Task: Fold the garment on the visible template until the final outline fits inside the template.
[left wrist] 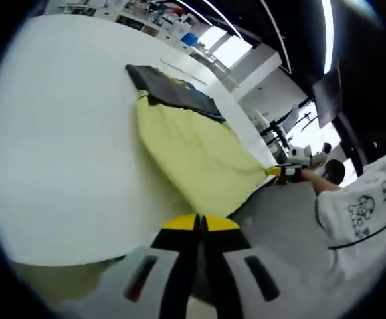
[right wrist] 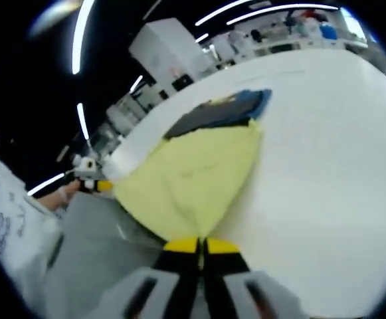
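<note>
A yellow garment (left wrist: 199,153) lies spread on the white table (left wrist: 66,146), its far edge reaching onto a dark rectangular template (left wrist: 173,86). My left gripper (left wrist: 197,222) is shut on the garment's near corner at the table edge. The right gripper (left wrist: 282,171) comes in from the right, pinching the other near corner. In the right gripper view the garment (right wrist: 193,173) runs from my right gripper (right wrist: 200,246), shut on its corner, up to the template (right wrist: 219,113). There the left gripper (right wrist: 93,184) holds the far left corner.
A person's hand and white printed shirt (left wrist: 369,206) are at the right, and the sleeve (right wrist: 6,212) shows at the left. Grey floor (left wrist: 286,226) lies below the table edge. Shelves and equipment (right wrist: 179,53) stand beyond the table (right wrist: 325,166).
</note>
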Demonstrator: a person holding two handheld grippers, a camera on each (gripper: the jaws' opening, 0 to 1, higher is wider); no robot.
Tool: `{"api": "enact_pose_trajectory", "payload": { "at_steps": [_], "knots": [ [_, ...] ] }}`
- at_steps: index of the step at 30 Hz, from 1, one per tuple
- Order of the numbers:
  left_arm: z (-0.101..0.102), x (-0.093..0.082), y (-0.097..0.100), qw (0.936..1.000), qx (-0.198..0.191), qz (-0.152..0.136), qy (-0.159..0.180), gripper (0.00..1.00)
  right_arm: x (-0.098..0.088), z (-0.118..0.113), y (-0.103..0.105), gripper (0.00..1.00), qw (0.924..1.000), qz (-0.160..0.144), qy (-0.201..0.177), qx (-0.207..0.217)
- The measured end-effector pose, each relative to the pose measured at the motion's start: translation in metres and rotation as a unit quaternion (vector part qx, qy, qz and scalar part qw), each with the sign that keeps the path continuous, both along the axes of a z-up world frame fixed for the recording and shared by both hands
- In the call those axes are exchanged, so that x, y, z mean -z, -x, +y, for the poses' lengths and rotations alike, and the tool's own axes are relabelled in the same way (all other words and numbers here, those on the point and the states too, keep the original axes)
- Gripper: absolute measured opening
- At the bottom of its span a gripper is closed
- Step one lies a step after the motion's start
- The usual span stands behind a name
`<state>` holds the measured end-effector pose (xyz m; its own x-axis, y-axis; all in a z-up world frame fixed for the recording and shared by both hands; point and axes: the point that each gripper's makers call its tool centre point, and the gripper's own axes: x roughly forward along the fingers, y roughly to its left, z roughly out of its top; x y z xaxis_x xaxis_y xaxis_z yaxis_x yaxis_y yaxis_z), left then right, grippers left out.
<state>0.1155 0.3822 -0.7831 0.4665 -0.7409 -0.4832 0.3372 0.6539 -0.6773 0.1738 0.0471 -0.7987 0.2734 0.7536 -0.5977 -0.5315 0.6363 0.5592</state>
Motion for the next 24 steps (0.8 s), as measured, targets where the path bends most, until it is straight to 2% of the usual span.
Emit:
{"api": "enact_pose_trajectory", "payload": {
  "at_steps": [5, 10, 15, 20, 23, 24],
  "knots": [
    [-0.011, -0.023, 0.011, 0.999, 0.013, -0.02, 0.038, 0.0, -0.017, -0.007, 0.009, 0.0, 0.9997, 0.015, -0.014, 0.01],
    [-0.011, -0.037, 0.013, 0.9986, 0.014, -0.032, 0.04, 0.0, -0.029, -0.012, 0.017, 0.0, 0.9994, 0.024, -0.023, 0.008],
    [-0.017, -0.061, 0.009, 0.9948, 0.018, -0.054, 0.084, 0.0, -0.045, -0.011, 0.021, 0.0, 0.998, 0.042, -0.047, 0.011],
    [-0.011, -0.09, -0.011, 0.9896, 0.006, -0.093, 0.11, 0.0, -0.07, -0.014, 0.011, 0.0, 0.9956, 0.041, -0.082, 0.022],
    [-0.001, -0.105, -0.035, 0.9851, -0.023, -0.116, 0.125, 0.0, -0.082, -0.014, -0.004, 0.0, 0.994, 0.032, -0.099, 0.034],
    [0.008, -0.106, -0.048, 0.9836, -0.045, -0.127, 0.12, 0.0, -0.087, -0.01, -0.007, 0.0, 0.9931, 0.029, -0.108, 0.036]
  ]
}}
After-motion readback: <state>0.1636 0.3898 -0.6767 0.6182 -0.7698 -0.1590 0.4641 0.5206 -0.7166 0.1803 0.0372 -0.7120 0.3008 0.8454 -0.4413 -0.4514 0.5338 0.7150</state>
